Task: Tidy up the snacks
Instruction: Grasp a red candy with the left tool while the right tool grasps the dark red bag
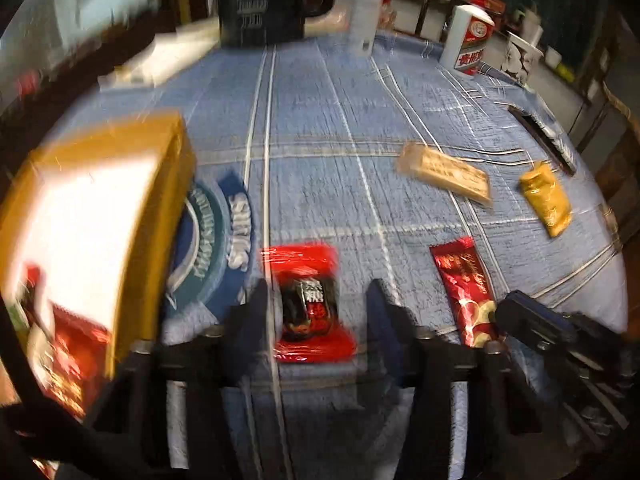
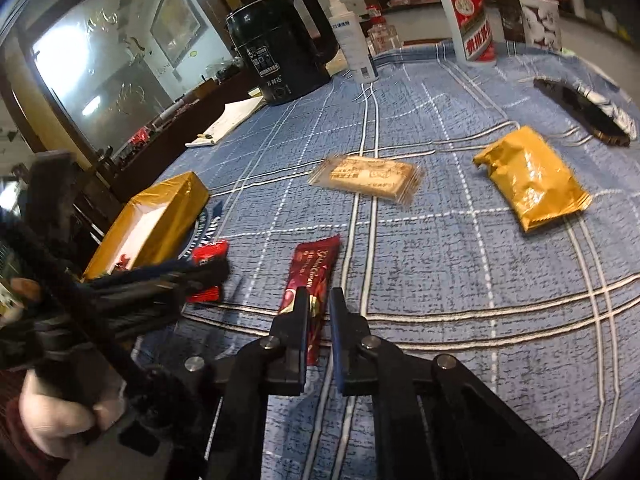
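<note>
A red and black candy packet (image 1: 310,304) lies on the blue checked cloth between the fingers of my open left gripper (image 1: 316,308), which straddles it. A gold box (image 1: 100,216) with a white inside stands at the left and holds a red snack (image 1: 72,360); it also shows in the right wrist view (image 2: 152,224). A long dark red wafer packet (image 2: 310,280) lies under my right gripper (image 2: 319,308), whose jaws stand narrowly apart and empty just above it. A clear biscuit pack (image 2: 368,178) and a gold pouch (image 2: 528,178) lie farther back.
A black kettle (image 2: 280,44), a white spray bottle (image 2: 352,40) and a white liquor bottle (image 2: 470,20) stand at the far edge. A dark flat object (image 2: 580,112) lies far right. A notepad (image 2: 228,120) sits at the left edge. A round blue coaster (image 1: 212,240) lies beside the box.
</note>
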A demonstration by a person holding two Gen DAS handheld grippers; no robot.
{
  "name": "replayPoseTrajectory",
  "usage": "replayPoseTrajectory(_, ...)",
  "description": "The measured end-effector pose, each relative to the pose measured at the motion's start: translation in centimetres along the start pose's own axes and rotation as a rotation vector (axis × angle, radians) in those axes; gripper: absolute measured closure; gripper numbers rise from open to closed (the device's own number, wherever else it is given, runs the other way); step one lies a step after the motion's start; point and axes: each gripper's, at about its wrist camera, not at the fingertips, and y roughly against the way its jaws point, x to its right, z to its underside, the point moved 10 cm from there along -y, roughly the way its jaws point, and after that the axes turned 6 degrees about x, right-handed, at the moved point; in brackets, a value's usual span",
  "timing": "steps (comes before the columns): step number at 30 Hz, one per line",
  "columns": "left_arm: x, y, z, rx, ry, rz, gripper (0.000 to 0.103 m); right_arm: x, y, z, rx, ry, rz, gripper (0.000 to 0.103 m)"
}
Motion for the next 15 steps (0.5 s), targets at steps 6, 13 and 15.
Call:
replayPoseTrajectory(6, 0.3, 0.9, 0.2, 0.030, 0.009, 0.046, 0.077, 0.0, -0.2, 0.2, -0.013, -0.019, -0.012, 0.079)
replayPoseTrajectory(13, 0.4, 3.5, 0.4, 0.063, 0.044, 0.102, 0.077, -0.8, -0.3, -0.2, -0.031, 0.040, 0.035, 0.079)
replayPoseTrajectory(15, 0.2, 4.6, 0.4, 0.081, 0.066, 0.128, 0.077, -1.4, -1.0, -0.2, -0.068, 0.077, 0.069, 0.076)
